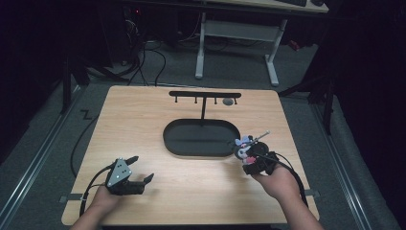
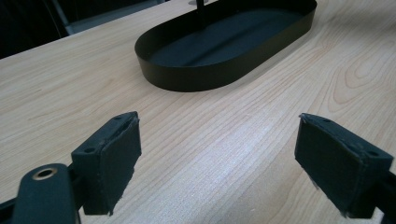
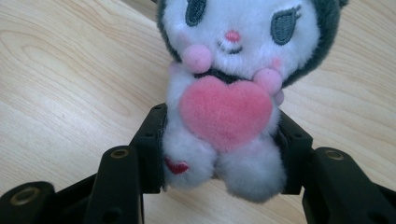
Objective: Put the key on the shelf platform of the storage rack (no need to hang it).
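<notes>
On the wooden table (image 1: pixel 143 120) in the high view: right gripper (image 1: pixel 249 154) sits just off the right end of the black oval tray (image 1: pixel 201 139), holding a small plush toy (image 1: pixel 244 146); a thin metal piece, probably the toy's hanging chain or hook, sticks up and to the right from it. Behind the tray rises a black T-shaped rack (image 1: pixel 205 95) with pegs under its bar; a small grey item hangs near the bar's right end. Left gripper (image 1: pixel 141 171) rests near the front left of the table, well apart from tray and toy, jaws spread, nothing between them.

Left gripper view: both pads (image 2: pixel 112 158) stand wide over bare wood, tray (image 2: pixel 196 74) farther ahead. Idle.

Right gripper view: jaws are closed on the plush toy (image 3: pixel 224 112) at its lower body, one pad on each flank, fur bulging slightly around them. Toy faces the camera, upright, pink heart on its chest; head and upper body free above the pads.

Judgement: step in hand looks like carrying the toy toward the rack to hang it. Grip is low, so the head may flop; keep the clamp steady, move slowly, hold the toy upright so the metal loop stays on top and visible. Approach a free peg from the front, loop first. Clear the tray's wall on the way. Left gripper could steady the rack if it rocks.
</notes>
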Available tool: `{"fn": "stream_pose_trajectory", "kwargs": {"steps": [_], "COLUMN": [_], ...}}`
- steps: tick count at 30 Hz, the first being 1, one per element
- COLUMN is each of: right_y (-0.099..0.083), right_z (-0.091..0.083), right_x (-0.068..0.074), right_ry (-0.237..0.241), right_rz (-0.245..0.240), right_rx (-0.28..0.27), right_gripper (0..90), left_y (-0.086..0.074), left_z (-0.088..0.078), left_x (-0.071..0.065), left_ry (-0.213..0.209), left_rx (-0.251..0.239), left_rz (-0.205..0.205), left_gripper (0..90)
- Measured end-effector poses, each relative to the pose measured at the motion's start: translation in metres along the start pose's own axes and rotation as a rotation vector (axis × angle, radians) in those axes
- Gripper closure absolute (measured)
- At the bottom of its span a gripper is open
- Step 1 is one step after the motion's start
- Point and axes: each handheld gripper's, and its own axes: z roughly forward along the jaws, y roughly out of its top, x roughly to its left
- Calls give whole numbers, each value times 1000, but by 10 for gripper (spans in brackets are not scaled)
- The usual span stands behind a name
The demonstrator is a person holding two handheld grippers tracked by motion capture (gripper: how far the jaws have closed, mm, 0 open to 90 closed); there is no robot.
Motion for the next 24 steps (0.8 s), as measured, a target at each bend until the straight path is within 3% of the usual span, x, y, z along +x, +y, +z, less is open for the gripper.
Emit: {"fn": "stream_pose_trajectory", "kwargs": {"steps": [24], "right_y": [55], "right_z": [10], "right_x": [21], "right_ry": [31], "right_rz": [-48], "right_rx": [-21], "right_gripper": [489], "left_y": [0], "left_z": [-1], "left_x": [1], "left_ry": [-2], "left_rx": [-5], "left_rz": [-5], "left_gripper": [154]}}
